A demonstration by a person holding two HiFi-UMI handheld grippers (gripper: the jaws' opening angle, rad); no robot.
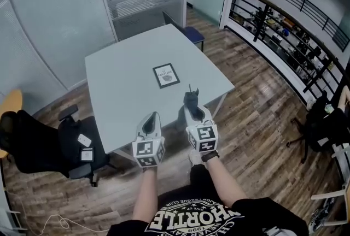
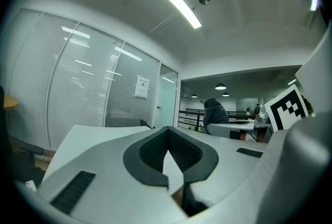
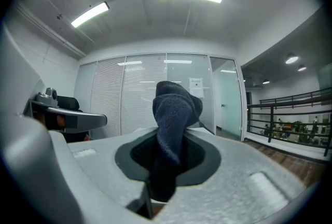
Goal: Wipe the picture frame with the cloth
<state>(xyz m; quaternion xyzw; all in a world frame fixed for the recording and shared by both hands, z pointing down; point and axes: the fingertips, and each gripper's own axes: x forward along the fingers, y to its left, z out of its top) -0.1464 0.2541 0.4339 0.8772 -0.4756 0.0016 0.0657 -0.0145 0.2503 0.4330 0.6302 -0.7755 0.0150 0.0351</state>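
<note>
A small black picture frame (image 1: 166, 75) lies flat near the middle of the white table (image 1: 120, 93). My right gripper (image 1: 193, 111) is shut on a dark grey cloth (image 1: 190, 100), which sticks up out of its jaws over the table's near edge; the cloth (image 3: 173, 114) fills the middle of the right gripper view. My left gripper (image 1: 151, 122) hangs beside it at the near edge, its jaws closed with nothing between them (image 2: 174, 171). Both grippers are short of the frame and apart from it.
A black office chair (image 1: 49, 145) stands left of the table. A blue chair (image 1: 188, 33) sits at the far corner. A railing (image 1: 284, 38) runs along the right, with wooden floor between it and the table. Glass walls close the back and left.
</note>
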